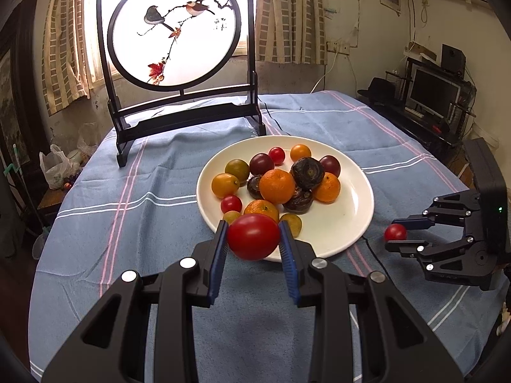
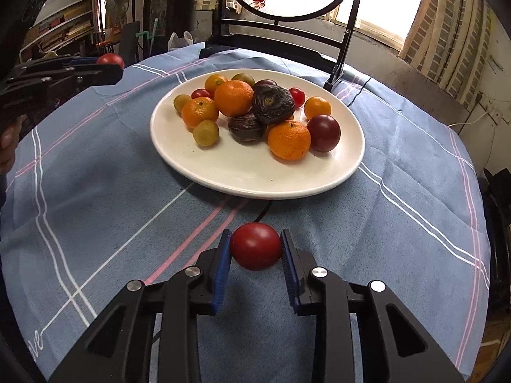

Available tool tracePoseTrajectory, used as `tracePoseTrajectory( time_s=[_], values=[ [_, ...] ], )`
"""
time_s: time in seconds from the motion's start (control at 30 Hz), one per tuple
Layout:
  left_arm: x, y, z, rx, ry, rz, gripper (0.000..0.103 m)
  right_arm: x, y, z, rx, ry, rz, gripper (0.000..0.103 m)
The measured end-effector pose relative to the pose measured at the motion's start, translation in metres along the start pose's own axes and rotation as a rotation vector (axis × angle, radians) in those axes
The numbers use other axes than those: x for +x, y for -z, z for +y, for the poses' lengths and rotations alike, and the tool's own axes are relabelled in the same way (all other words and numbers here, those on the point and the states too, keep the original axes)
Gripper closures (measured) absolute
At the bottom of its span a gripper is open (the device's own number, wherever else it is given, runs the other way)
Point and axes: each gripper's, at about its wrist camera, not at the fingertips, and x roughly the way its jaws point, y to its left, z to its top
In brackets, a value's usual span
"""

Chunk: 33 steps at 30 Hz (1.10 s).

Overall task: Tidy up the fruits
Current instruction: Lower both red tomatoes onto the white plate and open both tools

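A white plate (image 1: 351, 223) sits on the blue cloth and holds several oranges, cherry tomatoes, and dark water chestnuts. It also shows in the right wrist view (image 2: 255, 172). My left gripper (image 1: 254, 237) is shut on a red tomato (image 1: 253, 236) at the plate's near rim. My right gripper (image 2: 255, 247) is shut on another red tomato (image 2: 255, 246) above the cloth, short of the plate. The right gripper (image 1: 397, 233) shows in the left wrist view to the plate's right. The left gripper (image 2: 111, 63) shows in the right wrist view at far left.
A framed round bird screen (image 1: 174, 28) on a black stand stands behind the plate. A black cable (image 2: 263, 212) runs under the plate's near edge. The blue cloth (image 1: 127, 223) covers the round table. A desk with a monitor (image 1: 434, 95) is at the right.
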Motion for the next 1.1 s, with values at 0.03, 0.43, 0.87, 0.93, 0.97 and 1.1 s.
tracePoseTrajectory(
  time_s=[0.03,0.43,0.87,0.93,0.97,1.1],
  values=[
    [0.0,0.0,0.0,0.0,0.0,-0.001,0.072,-0.003,0.0,-0.001,0.0,0.004,-0.009,0.072],
    [0.016,-0.021,-0.009,0.01,0.0,-0.005,0.072,-0.036,-0.042,-0.025,0.097,-0.072,-0.188,0.072],
    [0.07,-0.055,-0.018,-0.009,-0.015,0.026,0.072,0.013,-0.076,-0.011,0.083,-0.085,-0.142,0.072],
    [0.078,-0.057,-0.016,-0.027,-0.025,0.033,0.072,0.02,-0.079,-0.012,0.086,-0.079,-0.131,0.071],
    [0.081,-0.057,-0.015,-0.033,-0.027,0.039,0.072,0.024,-0.08,-0.013,0.089,-0.082,-0.123,0.07],
    [0.09,-0.056,-0.01,-0.061,-0.072,0.042,0.061,0.024,-0.08,-0.021,0.126,-0.052,-0.148,0.04]
  ],
)
